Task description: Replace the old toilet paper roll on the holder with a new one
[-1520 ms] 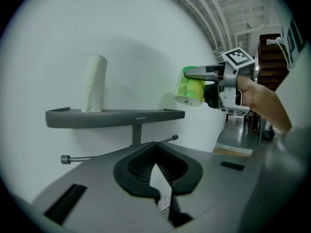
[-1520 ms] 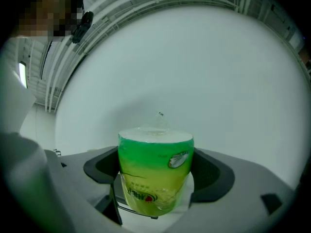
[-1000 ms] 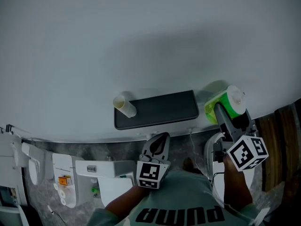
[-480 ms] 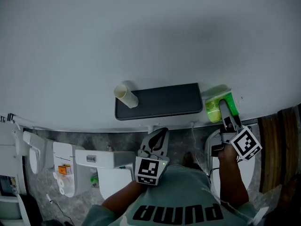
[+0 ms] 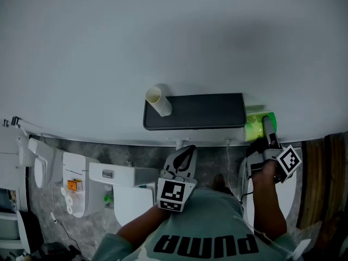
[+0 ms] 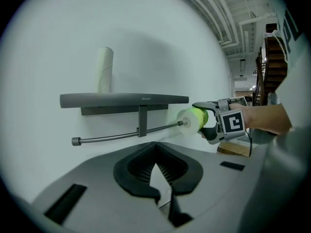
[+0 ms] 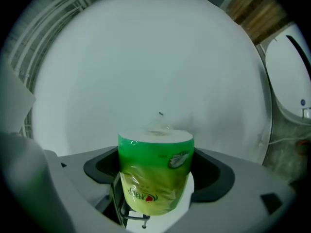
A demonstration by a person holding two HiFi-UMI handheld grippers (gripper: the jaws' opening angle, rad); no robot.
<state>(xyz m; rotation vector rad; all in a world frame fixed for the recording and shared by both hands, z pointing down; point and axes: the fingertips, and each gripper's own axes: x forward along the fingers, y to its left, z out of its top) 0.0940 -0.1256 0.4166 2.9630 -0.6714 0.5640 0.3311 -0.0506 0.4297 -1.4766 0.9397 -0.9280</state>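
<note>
A dark wall shelf (image 5: pixel 194 111) carries the empty cardboard tube (image 5: pixel 159 100), which stands upright at the shelf's left end (image 6: pixel 104 69). Under the shelf (image 6: pixel 124 99) runs a metal holder rod (image 6: pixel 121 135). The new roll (image 6: pixel 193 120), wrapped in green plastic, sits at the rod's free right end. My right gripper (image 6: pixel 209 122) is shut on it (image 7: pixel 155 154), with the roll's white end facing the wall. From above, the green roll (image 5: pixel 260 125) shows just right of the shelf in the right gripper (image 5: pixel 266 134). My left gripper (image 5: pixel 184 159) hangs back below the shelf, shut and empty (image 6: pixel 156 152).
A white toilet cistern (image 5: pixel 117 181) and white fittings (image 5: pixel 73 192) lie at lower left. A white bowl or lid (image 5: pixel 285 192) is under my right hand, also at the right gripper view's edge (image 7: pixel 291 76). Wooden boards (image 5: pixel 321 178) run along the right. A plain pale wall fills the top.
My right gripper has carried the green roll down and in toward the wall, from beside the shelf's right end to the rod's tip. The left gripper has barely moved.
</note>
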